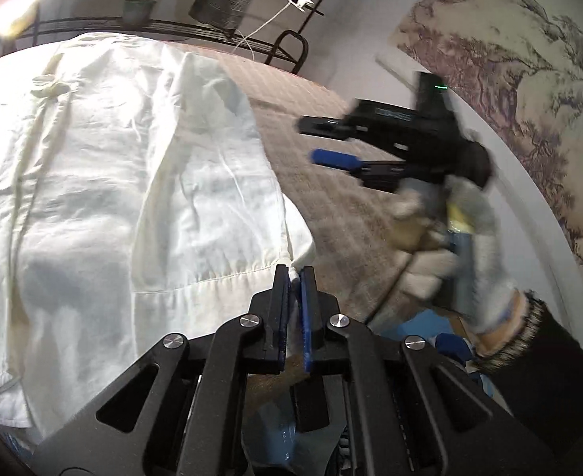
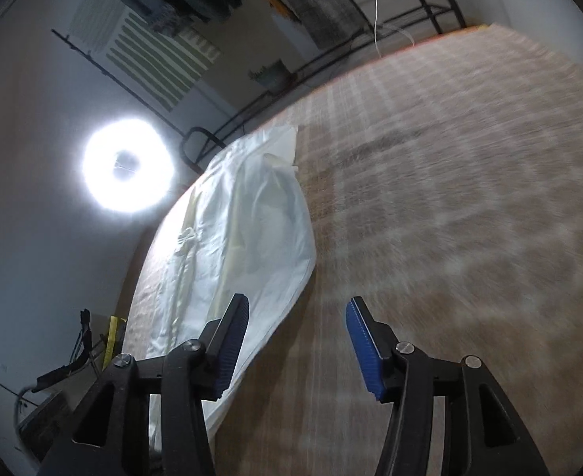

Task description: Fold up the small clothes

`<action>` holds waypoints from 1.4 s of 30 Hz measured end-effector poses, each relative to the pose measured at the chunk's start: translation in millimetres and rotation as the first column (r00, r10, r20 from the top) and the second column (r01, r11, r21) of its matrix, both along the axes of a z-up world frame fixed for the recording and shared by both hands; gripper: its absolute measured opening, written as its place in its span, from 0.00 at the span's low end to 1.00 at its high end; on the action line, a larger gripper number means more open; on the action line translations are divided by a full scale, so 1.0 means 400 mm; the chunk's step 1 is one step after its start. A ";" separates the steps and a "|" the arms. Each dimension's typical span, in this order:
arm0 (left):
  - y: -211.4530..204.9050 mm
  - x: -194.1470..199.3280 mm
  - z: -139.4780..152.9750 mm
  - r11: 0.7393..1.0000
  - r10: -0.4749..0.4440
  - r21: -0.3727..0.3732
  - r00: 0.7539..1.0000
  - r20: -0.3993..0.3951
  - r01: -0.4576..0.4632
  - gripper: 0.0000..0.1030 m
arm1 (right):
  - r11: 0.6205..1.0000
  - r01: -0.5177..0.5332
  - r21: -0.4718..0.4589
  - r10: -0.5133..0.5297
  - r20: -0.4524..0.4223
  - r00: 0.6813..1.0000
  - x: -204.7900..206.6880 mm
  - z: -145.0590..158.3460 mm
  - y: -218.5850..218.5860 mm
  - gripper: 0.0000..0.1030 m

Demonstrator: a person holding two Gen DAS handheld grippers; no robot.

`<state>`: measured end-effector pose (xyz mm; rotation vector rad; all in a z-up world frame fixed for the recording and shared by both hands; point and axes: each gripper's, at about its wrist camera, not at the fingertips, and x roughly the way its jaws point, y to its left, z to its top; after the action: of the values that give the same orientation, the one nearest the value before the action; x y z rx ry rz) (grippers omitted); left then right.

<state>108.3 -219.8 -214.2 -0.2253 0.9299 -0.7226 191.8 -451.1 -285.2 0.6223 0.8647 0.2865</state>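
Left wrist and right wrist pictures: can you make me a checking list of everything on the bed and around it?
Surface: checked beige bed cover, mostly bare.
Job's things: white garment spread flat, one side folded over.
Clutter: nothing seen on the cover.
Grippers: left gripper shut on the white garment's edge; right gripper open, empty, above the cover; gloved hand holds it.
Cables: white cable hangs by the metal frame.
Surroundings: ring light, potted plant, landscape painting on the wall.
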 end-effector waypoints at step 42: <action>0.383 -0.024 -0.156 0.951 0.221 -0.162 0.945 -0.242 -0.264 0.01 | 0.741 -0.289 -0.606 0.245 -0.157 0.957 0.322 0.017 0.727 0.00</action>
<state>98.9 -66.5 -276.4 -0.5922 1.0227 -0.5638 320.7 -160.1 -278.3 -0.1264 1.0474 0.2172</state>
